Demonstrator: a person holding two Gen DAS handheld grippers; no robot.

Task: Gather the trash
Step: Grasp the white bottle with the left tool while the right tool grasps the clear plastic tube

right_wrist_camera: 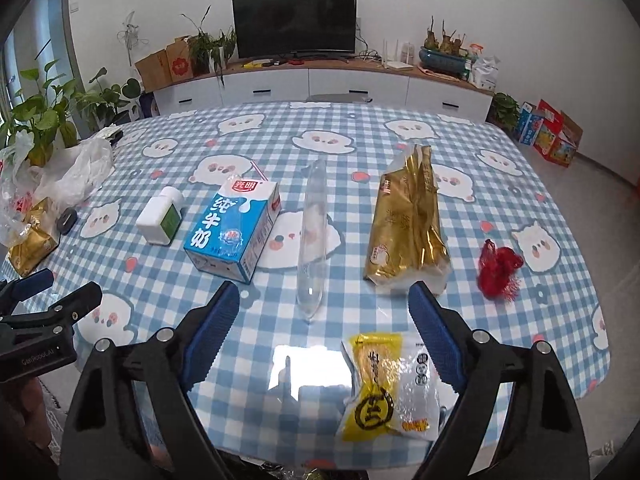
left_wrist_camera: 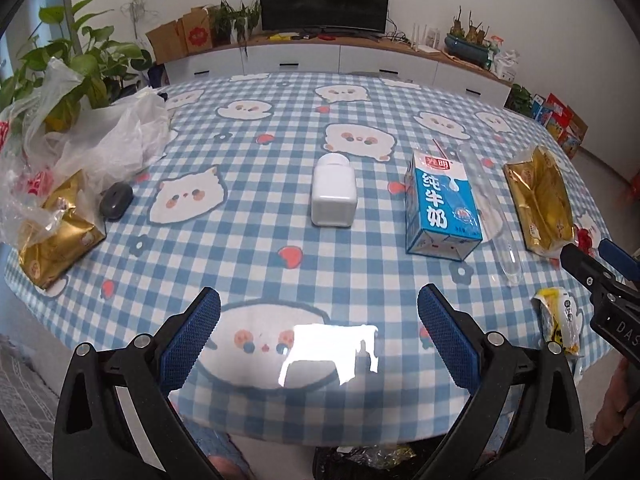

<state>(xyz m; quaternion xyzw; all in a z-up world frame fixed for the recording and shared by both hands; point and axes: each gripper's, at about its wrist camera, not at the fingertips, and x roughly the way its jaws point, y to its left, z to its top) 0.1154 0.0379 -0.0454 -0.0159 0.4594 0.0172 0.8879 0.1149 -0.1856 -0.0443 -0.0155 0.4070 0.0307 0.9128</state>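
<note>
Now we hold both grippers over the near edge of the round table with the blue-and-white checked cloth. Our landmark is the blue-and-white milk carton, lying on its side with its long axis running from the near edge toward the far side and its straw end pointing away from us.

Left of the carton lies a white square plastic bottle with a white cap, its cap end also pointing away. Just right of the carton lies a clear, long plastic tube, its long axis nearly parallel to the carton's. Further right of the carton lies a crumpled gold foil bag, lengthwise toward the far side, and beyond it a red mesh net. Nearer to us than the carton, a yellow-and-clear snack wrapper lies at the table's edge, its long axis running away from us.

Our right gripper stands wide, the wrapper between its blue pads but not pinched. Our left gripper is also spread wide with only cloth between its fingers. Far left of the carton sit a crumpled translucent plastic bag, a second gold foil bag and a small dark grey oval object.
</note>
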